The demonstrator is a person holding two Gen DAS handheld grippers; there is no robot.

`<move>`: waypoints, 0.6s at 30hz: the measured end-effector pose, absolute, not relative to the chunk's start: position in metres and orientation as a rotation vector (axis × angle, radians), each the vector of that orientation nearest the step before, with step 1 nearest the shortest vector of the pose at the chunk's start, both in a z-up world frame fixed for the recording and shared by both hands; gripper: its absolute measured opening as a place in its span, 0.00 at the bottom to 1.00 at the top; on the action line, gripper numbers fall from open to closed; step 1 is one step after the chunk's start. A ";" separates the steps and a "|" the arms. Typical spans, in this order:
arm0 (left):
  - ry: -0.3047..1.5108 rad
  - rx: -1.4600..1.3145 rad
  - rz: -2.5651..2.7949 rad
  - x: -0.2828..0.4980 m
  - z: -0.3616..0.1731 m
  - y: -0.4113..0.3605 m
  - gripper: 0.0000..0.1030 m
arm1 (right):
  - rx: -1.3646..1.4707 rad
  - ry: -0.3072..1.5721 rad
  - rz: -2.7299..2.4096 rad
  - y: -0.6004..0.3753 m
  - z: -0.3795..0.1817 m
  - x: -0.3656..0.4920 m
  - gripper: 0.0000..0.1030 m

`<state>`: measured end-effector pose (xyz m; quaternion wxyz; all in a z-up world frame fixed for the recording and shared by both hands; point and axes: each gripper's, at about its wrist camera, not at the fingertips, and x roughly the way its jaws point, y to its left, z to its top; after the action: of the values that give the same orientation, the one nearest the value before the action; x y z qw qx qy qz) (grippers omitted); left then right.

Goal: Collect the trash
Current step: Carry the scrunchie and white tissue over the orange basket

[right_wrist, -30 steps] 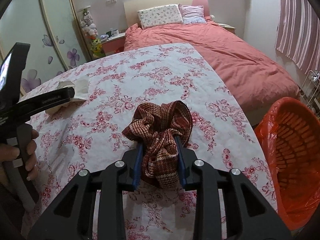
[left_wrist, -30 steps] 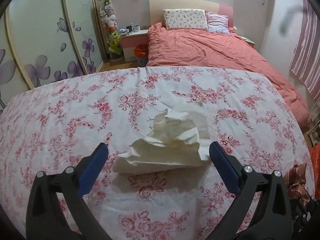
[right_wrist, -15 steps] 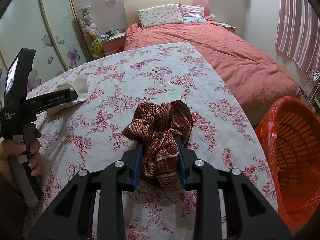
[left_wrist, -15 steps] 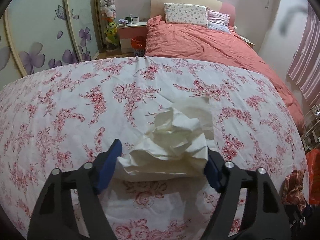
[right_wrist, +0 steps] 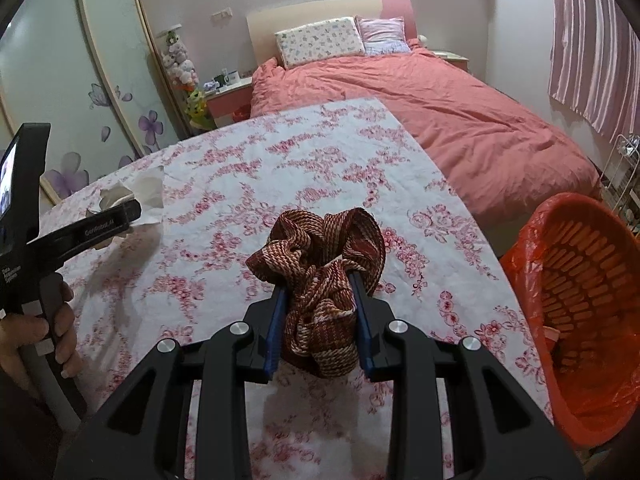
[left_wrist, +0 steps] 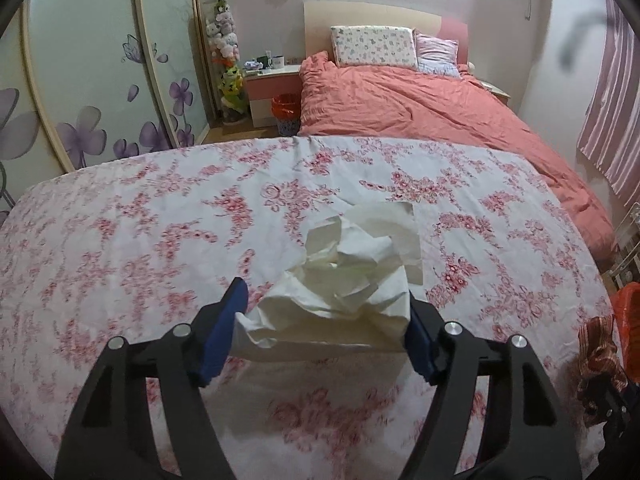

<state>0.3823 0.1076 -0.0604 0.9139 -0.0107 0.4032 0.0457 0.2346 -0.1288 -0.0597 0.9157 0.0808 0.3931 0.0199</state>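
Observation:
A crumpled white tissue lies on the floral tablecloth. My left gripper has closed on the tissue's near end, its blue pads touching both sides. The tissue also shows in the right wrist view, beside the left gripper's arm. My right gripper is shut on a bunched red-brown woven cloth and holds it just above the table. An orange trash basket with an orange liner stands to the right of the table.
A bed with a salmon quilt lies beyond the table. A nightstand and a small orange bin stand at the back. Sliding wardrobe doors run along the left. Striped curtains hang right.
My left gripper's jaws have narrowed from wide open until the pads press the tissue. The right gripper has kept hold of the cloth and barely moved.

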 end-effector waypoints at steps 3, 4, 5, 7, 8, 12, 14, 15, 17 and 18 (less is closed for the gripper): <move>0.813 -0.027 0.095 0.371 -0.050 0.111 0.68 | 0.163 0.789 0.042 -0.129 -0.050 0.228 0.30; 0.804 -0.029 0.094 0.365 -0.044 0.111 0.68 | 0.162 0.776 0.041 -0.128 -0.044 0.224 0.30; 0.799 -0.030 0.092 0.362 -0.041 0.111 0.68 | 0.161 0.771 0.041 -0.128 -0.041 0.223 0.30; 0.783 -0.031 0.091 0.352 -0.032 0.111 0.68 | 0.158 0.753 0.040 -0.128 -0.033 0.217 0.30; 0.776 -0.032 0.089 0.348 -0.029 0.111 0.68 | 0.157 0.740 0.039 -0.129 -0.028 0.213 0.30; 0.744 -0.035 0.077 0.331 -0.011 0.108 0.68 | 0.156 0.702 0.033 -0.131 -0.013 0.198 0.30; 0.724 -0.031 0.070 0.319 -0.001 0.104 0.68 | 0.157 0.685 0.028 -0.133 -0.008 0.194 0.30; 0.716 -0.030 0.067 0.315 0.003 0.102 0.68 | 0.157 0.680 0.027 -0.133 -0.006 0.192 0.30; 0.700 -0.027 0.061 0.306 0.011 0.098 0.68 | 0.158 0.661 0.023 -0.136 0.001 0.186 0.30; 0.694 -0.025 0.058 0.302 0.015 0.096 0.68 | 0.159 0.651 0.020 -0.138 0.004 0.182 0.30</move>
<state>0.3018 0.0956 0.0148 0.9399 -0.0125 0.3400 0.0284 0.1821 -0.1376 0.0044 0.9444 0.0781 0.3192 0.0098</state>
